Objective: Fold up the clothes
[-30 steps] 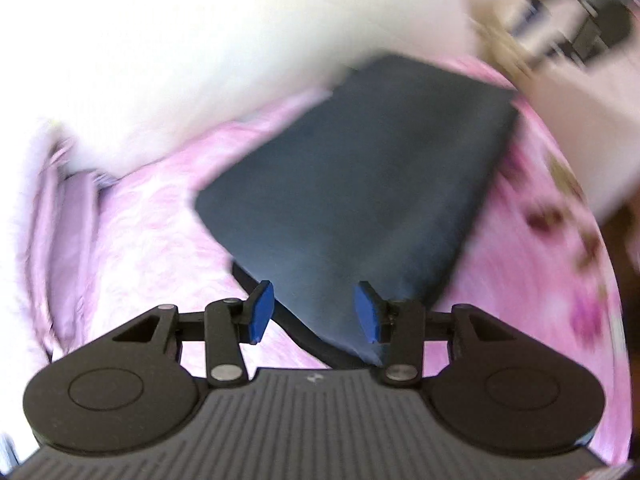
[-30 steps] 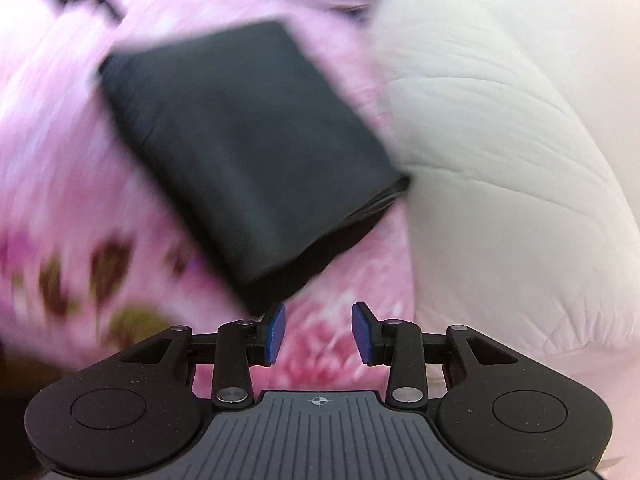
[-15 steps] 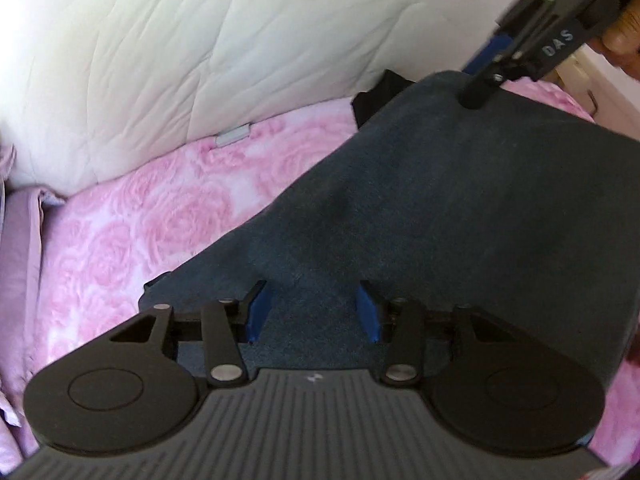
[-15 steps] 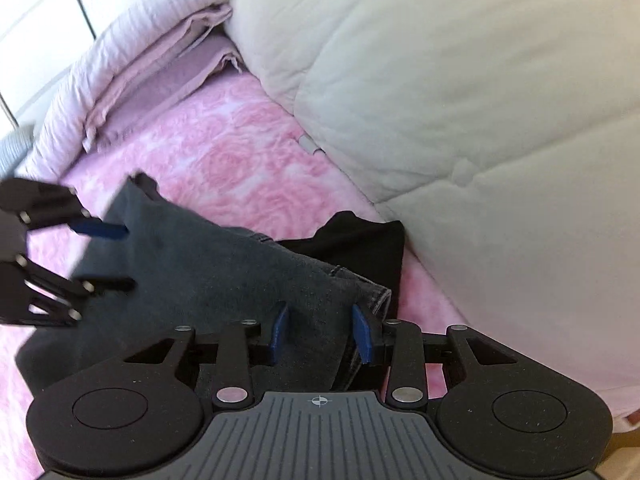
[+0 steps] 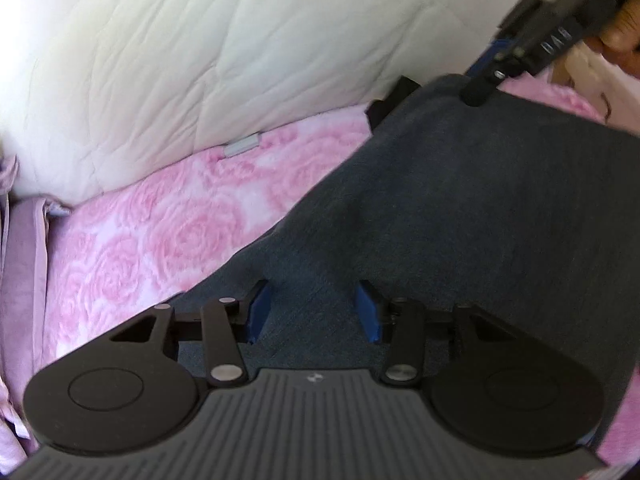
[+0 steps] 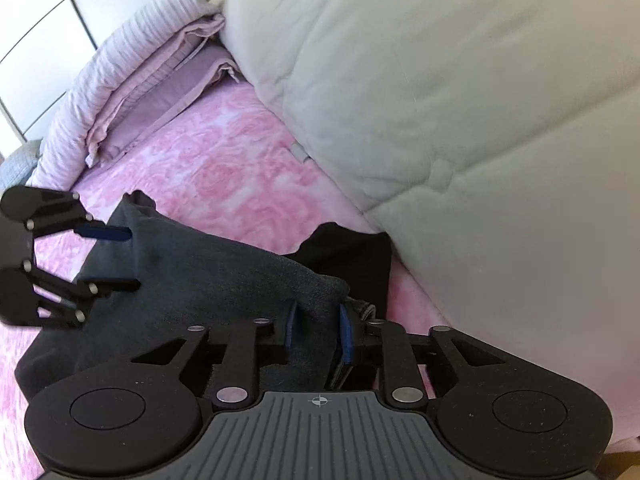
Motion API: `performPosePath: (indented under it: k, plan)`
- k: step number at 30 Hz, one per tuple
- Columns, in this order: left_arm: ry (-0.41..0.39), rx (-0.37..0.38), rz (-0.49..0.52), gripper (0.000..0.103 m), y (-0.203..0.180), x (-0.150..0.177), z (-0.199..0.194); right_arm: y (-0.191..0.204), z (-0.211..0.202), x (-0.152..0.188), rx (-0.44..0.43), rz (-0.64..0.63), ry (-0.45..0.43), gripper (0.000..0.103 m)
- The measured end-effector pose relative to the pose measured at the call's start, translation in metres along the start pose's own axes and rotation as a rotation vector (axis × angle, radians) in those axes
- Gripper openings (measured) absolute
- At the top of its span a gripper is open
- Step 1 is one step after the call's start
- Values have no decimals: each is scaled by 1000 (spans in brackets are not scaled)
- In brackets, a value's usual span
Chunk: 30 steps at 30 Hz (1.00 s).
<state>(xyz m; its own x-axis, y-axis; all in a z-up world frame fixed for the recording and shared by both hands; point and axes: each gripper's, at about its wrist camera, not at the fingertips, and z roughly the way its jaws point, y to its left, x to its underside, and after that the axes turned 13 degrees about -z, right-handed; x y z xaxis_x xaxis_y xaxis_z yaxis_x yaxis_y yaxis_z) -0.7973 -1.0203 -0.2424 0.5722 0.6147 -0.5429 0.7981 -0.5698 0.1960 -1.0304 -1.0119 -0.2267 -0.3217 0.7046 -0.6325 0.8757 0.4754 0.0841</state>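
A folded dark grey-blue garment (image 5: 472, 208) lies on the pink rose-patterned bedcover (image 5: 160, 232). My left gripper (image 5: 312, 310) is open, its blue pads low over the garment's near-left edge with cloth between them. My right gripper (image 6: 318, 330) straddles a raised fold at the garment's far corner (image 6: 320, 284), its jaws narrowed around it. The right gripper also shows in the left wrist view (image 5: 484, 84), and the left gripper in the right wrist view (image 6: 116, 260). A black piece of cloth (image 6: 352, 252) sticks out under the garment.
A thick white quilted duvet (image 6: 460, 100) bulges right beside the garment. Lilac folded bedding (image 6: 132, 96) lies at the head of the bed. White wardrobe doors (image 6: 36, 28) stand beyond it.
Both grippers have dropped from above down onto the garment's two ends. The right jaws have narrowed around a raised fold at its corner.
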Motion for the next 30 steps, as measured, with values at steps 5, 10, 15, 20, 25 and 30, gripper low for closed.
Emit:
performPosePath:
  k: [5, 10, 15, 20, 25, 30]
  plan:
    - [4, -65, -169, 38, 44, -1, -10, 30, -33, -14, 166, -219, -44, 38]
    - [120, -27, -223, 19, 60, -10, 36, 59, 3, -15, 117, -397, 16, 38]
    - [145, -20, -164, 20, 51, -13, 75, 49, 38, -10, 113, -391, 48, 37]
    - [78, -34, -301, 22, 66, -14, 41, 50, 10, -19, 133, -369, 54, 38]
    - [43, 38, -358, 24, 59, -28, 43, 86, -15, 6, 107, -503, 45, 38]
    - [29, -13, -197, 24, 33, -23, 80, 94, -14, 49, 107, -471, 79, 38]
